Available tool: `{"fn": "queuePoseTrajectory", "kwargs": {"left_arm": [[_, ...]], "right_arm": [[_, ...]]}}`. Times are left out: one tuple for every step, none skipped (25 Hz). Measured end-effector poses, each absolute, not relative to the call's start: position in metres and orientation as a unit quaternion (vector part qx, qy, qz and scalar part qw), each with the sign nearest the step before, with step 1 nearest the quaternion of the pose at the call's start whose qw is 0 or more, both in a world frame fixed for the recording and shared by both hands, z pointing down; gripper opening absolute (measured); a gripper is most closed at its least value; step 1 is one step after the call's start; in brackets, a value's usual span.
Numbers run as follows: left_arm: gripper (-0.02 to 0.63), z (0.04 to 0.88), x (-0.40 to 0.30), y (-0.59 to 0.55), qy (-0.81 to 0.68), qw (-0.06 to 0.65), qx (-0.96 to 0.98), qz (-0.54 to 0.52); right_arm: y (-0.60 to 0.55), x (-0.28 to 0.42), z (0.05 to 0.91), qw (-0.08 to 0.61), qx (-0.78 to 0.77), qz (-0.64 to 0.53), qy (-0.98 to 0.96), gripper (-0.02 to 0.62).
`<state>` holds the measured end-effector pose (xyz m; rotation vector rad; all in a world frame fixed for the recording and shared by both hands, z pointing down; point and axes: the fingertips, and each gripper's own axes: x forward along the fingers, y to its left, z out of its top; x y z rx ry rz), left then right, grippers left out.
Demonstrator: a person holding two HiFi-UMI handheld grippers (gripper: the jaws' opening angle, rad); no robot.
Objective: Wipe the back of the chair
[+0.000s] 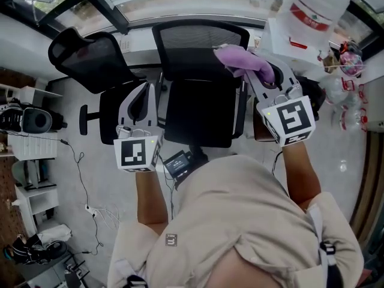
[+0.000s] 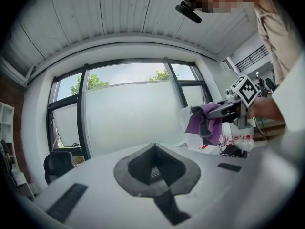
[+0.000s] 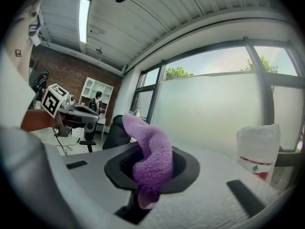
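Note:
A black office chair stands in front of me, its mesh back (image 1: pixel 198 36) at the far side and its seat (image 1: pixel 201 110) nearer. My right gripper (image 1: pixel 255 65) is shut on a purple cloth (image 1: pixel 240 59), held at the top right corner of the chair's back. The cloth (image 3: pixel 152 159) fills the right gripper (image 3: pixel 150 175) and droops from its jaws. My left gripper (image 1: pixel 143 95) hovers by the seat's left side, jaws together with nothing in them. From the left gripper (image 2: pixel 155 168), the cloth (image 2: pixel 205 123) shows off to the right.
A second black chair (image 1: pixel 90 56) stands to the left. A large white water jug (image 1: pixel 312 8) and several small bottles (image 1: pixel 348 89) are at the right. White shelving (image 1: pixel 33 146) and floor cables (image 1: pixel 84 185) lie at the left. Windows run behind the chairs.

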<state>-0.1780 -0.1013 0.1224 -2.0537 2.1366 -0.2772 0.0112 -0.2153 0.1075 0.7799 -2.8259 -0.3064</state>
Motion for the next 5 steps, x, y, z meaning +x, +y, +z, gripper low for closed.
{"fn": "queuePoseTrajectory", "kwargs": {"left_arm": [[0.006,0.133,-0.176,-0.101,0.716,0.083,-0.687,-0.094],[0.006,0.146,-0.174,-0.100,0.715,0.084,-0.687,-0.096],[0.006,0.161,-0.172,-0.098,0.715,0.085,-0.687,-0.100],[0.006,0.177,-0.170,-0.095,0.715,0.085,-0.686,-0.104],[0.006,0.193,-0.169,-0.091,0.714,0.085,-0.686,-0.109]], "right_arm": [[-0.217,0.013,0.118,0.093,0.264,-0.106,-0.954,0.052],[-0.216,0.015,0.132,0.091,0.264,-0.107,-0.954,0.052],[-0.214,0.017,0.148,0.088,0.264,-0.105,-0.955,0.052],[-0.212,0.019,0.165,0.086,0.265,-0.103,-0.955,0.052],[-0.209,0.022,0.183,0.085,0.265,-0.100,-0.955,0.052]]}}
